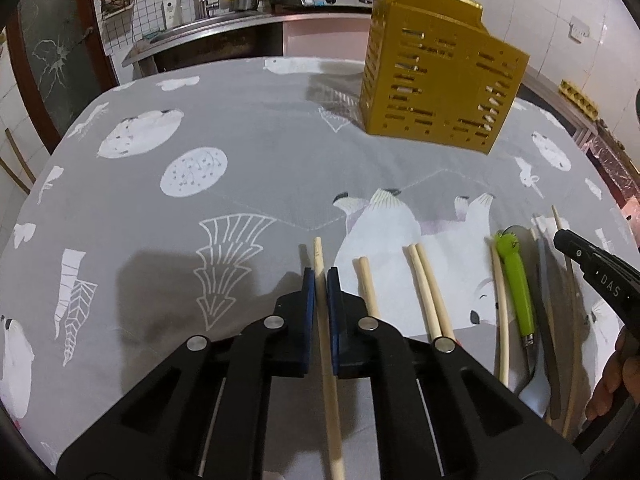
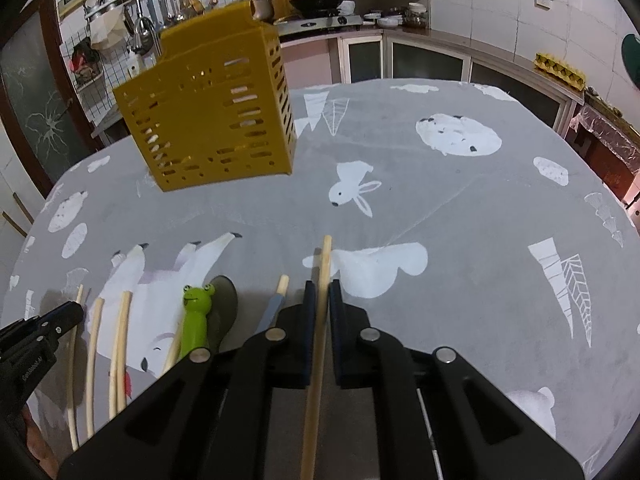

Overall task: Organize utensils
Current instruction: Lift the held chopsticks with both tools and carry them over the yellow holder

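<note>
Each claw has a pale chopstick pinched tight: left claw (image 1: pixel 321 280) clamps one chopstick (image 1: pixel 325 332), right claw (image 2: pixel 321 294) clamps another chopstick (image 2: pixel 318 344), both sticking out ahead past the tips. The frog-handled spoon (image 2: pixel 196 320) and loose sticks lie between the claws on the desk (image 2: pixel 460 208). The yellow slotted holder (image 1: pixel 436 80) stands well ahead.

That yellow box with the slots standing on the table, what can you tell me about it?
The yellow box is a tall, mustard-coloured utensil holder that looks like plastic. Its walls are pierced with rows of short horizontal slots, and pale sticks, perhaps chopsticks, show through some of them. One part of its top edge rises higher than the rest. It stands upright on the far part of the grey printed tablecloth, beyond the row of utensils. Neither gripper touches it.
</note>
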The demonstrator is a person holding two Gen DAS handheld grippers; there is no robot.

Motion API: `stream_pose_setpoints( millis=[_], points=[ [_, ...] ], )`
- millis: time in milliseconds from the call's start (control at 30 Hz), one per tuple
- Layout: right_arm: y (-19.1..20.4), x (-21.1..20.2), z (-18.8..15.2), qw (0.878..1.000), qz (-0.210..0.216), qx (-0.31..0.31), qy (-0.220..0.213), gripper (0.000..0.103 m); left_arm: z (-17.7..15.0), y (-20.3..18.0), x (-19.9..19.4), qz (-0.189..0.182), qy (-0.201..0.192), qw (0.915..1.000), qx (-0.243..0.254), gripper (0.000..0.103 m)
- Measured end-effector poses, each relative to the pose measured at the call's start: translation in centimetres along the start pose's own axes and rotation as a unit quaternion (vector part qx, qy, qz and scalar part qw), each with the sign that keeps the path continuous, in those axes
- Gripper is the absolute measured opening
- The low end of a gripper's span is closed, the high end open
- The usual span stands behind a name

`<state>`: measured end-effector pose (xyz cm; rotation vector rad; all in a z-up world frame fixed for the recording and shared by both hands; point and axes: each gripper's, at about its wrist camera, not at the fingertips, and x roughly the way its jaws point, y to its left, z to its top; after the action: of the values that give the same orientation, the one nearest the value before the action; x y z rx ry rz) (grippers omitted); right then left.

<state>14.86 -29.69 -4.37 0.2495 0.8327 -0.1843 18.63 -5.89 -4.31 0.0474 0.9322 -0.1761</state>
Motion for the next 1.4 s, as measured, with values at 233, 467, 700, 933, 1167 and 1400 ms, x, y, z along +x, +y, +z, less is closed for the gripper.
stream_pose_setpoints(
  millis=[233,467,700,933,1167,1400],
  points=[
    [0.3,-3.1,0.7,0.999,0.004,-0.009,-0.054,0.006,0.7,-0.1,-2.9,-0.011,-0.055,0.9984,0.005,0.005],
    [-0.1,-5.9,1.2,0.993,0.019,0.004,-0.114,0.006,1.5,0.2,-6.8,-0.030,-0.137,0.9900,0.006,0.005],
    [-0.1,-8.1,1.1,0.987,0.029,0.005,-0.160,0.006,1.6,0.5,-9.8,-0.029,-0.193,0.9808,0.004,0.005],
    [0.5,-10.7,1.0,0.978,0.028,-0.013,-0.208,0.006,1.6,1.2,-10.2,-0.027,-0.209,0.9776,-0.005,0.005],
    [0.9,-13.3,1.1,0.964,0.025,-0.018,-0.265,0.006,1.9,1.3,-11.4,-0.016,-0.240,0.9707,-0.004,0.005],
    [2.1,-15.0,2.7,0.951,0.024,-0.038,-0.306,0.006,3.5,1.0,-12.7,-0.008,-0.272,0.9622,0.005,0.005]
  ],
)
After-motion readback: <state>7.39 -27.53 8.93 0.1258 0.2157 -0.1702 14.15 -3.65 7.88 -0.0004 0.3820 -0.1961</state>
